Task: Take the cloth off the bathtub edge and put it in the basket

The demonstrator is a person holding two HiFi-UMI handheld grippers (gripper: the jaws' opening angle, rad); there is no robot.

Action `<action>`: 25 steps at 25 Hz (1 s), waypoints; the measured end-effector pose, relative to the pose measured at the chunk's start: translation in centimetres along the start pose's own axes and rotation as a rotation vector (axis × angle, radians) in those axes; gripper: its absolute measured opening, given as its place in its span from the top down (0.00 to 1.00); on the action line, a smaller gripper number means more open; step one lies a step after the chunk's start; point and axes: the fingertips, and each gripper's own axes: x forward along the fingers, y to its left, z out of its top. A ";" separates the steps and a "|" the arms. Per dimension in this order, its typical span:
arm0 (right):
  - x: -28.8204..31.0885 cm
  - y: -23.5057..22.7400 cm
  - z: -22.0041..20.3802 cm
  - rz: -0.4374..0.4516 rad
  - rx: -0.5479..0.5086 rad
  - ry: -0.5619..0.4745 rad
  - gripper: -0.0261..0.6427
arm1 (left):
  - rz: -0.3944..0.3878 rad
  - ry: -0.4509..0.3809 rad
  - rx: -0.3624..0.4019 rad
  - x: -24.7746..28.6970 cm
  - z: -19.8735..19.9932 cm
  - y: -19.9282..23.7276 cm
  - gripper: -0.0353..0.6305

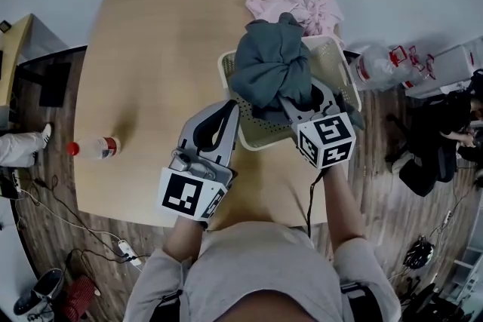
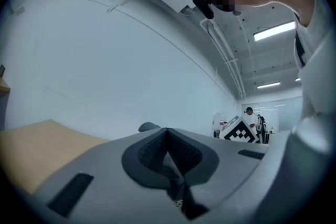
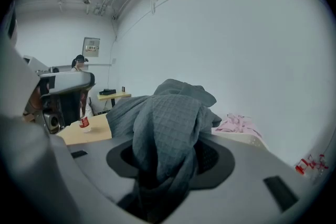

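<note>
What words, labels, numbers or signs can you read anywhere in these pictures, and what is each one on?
No text can be read anywhere.
Bottle on the table: red label, too small to read.
Clear plastic bags: red print, too blurred to read.
Wall sign: too small to read.
Marker cubes: black-and-white square patterns only, no letters or numbers.

Matt grey cloth has a waffle weave; the pink cloth at its one o'clock looks soft and crumpled. The basket is cream perforated plastic, the table smooth pale matt wood.
</note>
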 end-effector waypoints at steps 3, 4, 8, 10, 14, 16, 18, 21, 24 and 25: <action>1.3 0.4 -1.5 0.036 -0.027 0.091 0.64 | 0.002 0.005 -0.009 0.0 -0.4 0.8 0.95; 1.7 0.5 -2.0 0.047 -0.040 0.125 0.64 | 0.004 0.006 -0.011 0.0 -0.6 1.1 0.95; 3.0 0.8 -3.7 0.060 -0.089 0.239 0.64 | 0.010 0.011 -0.025 -0.1 -1.1 1.8 0.95; 3.5 0.8 -4.2 0.060 -0.105 0.287 0.64 | 0.013 0.014 -0.034 -0.1 -1.4 2.1 0.95; 4.4 0.7 -5.5 0.076 -0.138 0.394 0.64 | 0.018 0.020 -0.042 -0.4 -1.6 2.6 0.95; 4.8 0.6 -6.3 0.085 -0.157 0.442 0.64 | 0.020 0.021 -0.047 -0.5 -1.7 2.8 0.95; 5.2 0.6 -7.1 0.093 -0.177 0.483 0.64 | 0.020 0.024 -0.051 -0.5 -2.0 3.0 0.95; 6.0 0.4 -7.9 0.101 -0.213 0.537 0.64 | 0.022 0.028 -0.058 -0.3 -2.3 3.3 0.95; 6.6 0.4 -8.9 0.120 -0.268 0.603 0.64 | 0.024 0.031 -0.060 -0.2 -2.5 3.6 0.95; 6.7 0.6 -9.4 0.131 -0.298 0.630 0.64 | 0.025 0.032 -0.059 -0.3 -2.5 3.6 0.95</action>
